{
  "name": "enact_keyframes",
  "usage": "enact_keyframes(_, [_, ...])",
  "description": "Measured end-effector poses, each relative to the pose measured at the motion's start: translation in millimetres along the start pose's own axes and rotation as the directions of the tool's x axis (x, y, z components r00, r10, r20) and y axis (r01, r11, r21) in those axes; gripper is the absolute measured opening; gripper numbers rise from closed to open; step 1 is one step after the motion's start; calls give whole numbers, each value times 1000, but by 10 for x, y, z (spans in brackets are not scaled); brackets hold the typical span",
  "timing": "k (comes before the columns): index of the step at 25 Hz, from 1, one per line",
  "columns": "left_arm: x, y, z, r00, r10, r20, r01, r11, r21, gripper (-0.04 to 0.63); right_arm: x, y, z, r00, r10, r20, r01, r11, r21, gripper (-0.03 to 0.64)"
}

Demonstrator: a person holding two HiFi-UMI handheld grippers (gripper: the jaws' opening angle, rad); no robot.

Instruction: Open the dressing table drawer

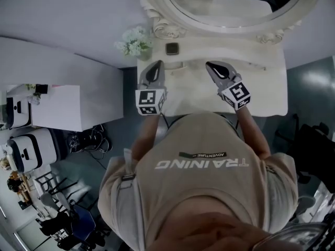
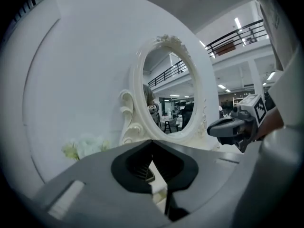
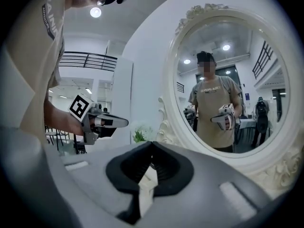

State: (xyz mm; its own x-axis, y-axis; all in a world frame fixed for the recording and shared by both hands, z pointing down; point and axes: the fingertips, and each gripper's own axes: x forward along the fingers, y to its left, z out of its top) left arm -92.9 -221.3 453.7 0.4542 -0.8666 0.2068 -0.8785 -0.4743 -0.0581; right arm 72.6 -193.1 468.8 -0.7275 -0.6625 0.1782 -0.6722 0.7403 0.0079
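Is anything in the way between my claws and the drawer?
The drawer isn't visible. Left claw and right claw hang shut above the tabletop; its front edge is hidden by the person's shirt.

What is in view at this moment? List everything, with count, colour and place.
dressing table: one, cream, in front of the person
mirror: one, oval, ornate white frame, at the table's back
flowers: one bunch, white and green, table's back left corner
small square object: one, dark, by the mirror's base
side desk: one, white, left of the table
shirt: one, beige, on the person
left tongs: one, grey, shut, empty, over the tabletop
right tongs: one, grey, shut, empty, over the tabletop
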Motion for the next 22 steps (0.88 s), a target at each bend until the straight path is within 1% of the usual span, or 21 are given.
enact_keyframes(3, [40,9,479,996,-9,88,5,999,38,8,27,-62,261,1000,2,6,-2,999,-39,3])
enact_keyframes(5, [49,17,720,992,-9,128,3,999,51,8,33,-105,423,1000,-1,9,2,997,-71,3])
enact_keyframes(8, [49,30,1006,987,-11,161,0,998,69,8,18,-218,644,999,-29,35,33,995,-98,3])
enact_keyframes(11, [64,62,1227,982,-14,188,-2,996,84,8,9,-325,870,996,-51,66,58,993,-106,3])
enact_keyframes(14, [59,62,1368,977,-18,212,-1,996,87,8,-13,-377,1120,993,-56,108,68,992,-109,3])
enact_keyframes(17, [69,16,1423,975,-31,221,10,996,92,8,-27,-422,1332,987,-71,144,89,989,-121,3])
enact_keyframes(19, [69,-23,1387,976,-37,214,17,996,92,8,-30,-423,1368,986,-77,149,95,989,-116,3])
enact_keyframes(22, [69,-59,1300,981,-42,190,23,995,97,8,-26,-407,1319,988,-76,131,90,990,-105,3])
